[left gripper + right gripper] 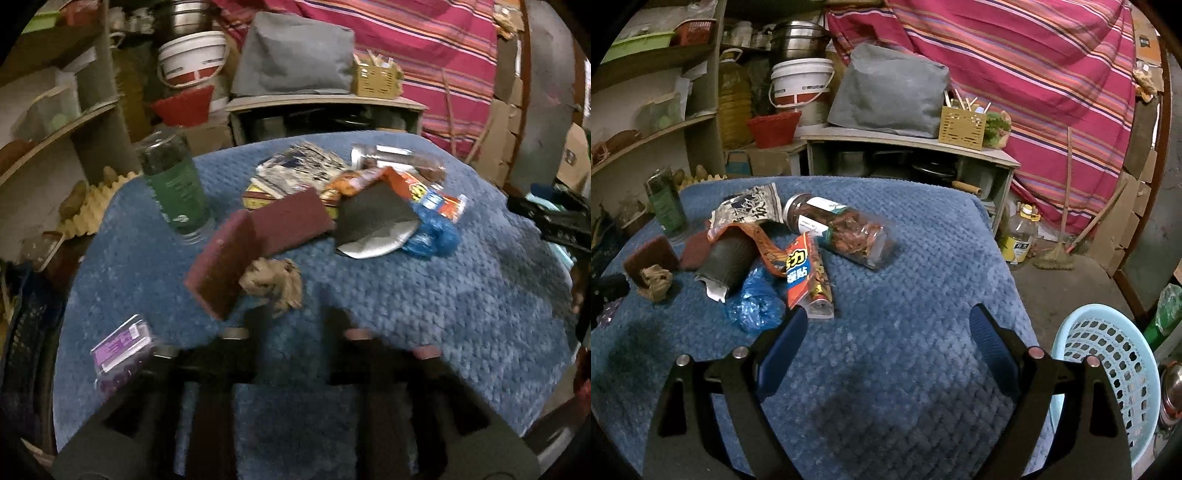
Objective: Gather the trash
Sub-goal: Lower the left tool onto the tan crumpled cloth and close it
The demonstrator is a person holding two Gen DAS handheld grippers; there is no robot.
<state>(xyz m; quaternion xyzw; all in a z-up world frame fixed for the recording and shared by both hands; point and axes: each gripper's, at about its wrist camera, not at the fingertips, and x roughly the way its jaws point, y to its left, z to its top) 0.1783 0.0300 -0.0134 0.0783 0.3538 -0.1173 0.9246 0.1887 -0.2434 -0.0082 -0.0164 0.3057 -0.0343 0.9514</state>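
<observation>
Item one: crumpled brown paper wad, loose on the blue cloth of the table, just ahead of my left jaws at twelve o'clock. Left jaws stand partly open, blurred, with nothing between them; the wad lies clear of both fingers.

Item two: two maroon scouring pads, touching the wad at its eleven o'clock, one propped on edge.

Item three: litter heap at one o'clock from the wad, comprising a dark roll with torn white paper, a blue plastic bag, a red and orange wrapper, a printed black and white packet, and a clear jar lying on its side.

Item four: green bottle, upright, ten o'clock of the wad.

Item five: purple packet, at the left jaws' nine o'clock.

Item six: my right jaws, spread wide and empty over bare cloth; the wrapper's end lies just beside the left finger.

Item seven: pale blue perforated basket, off the table at the right jaws' three o'clock.
</observation>
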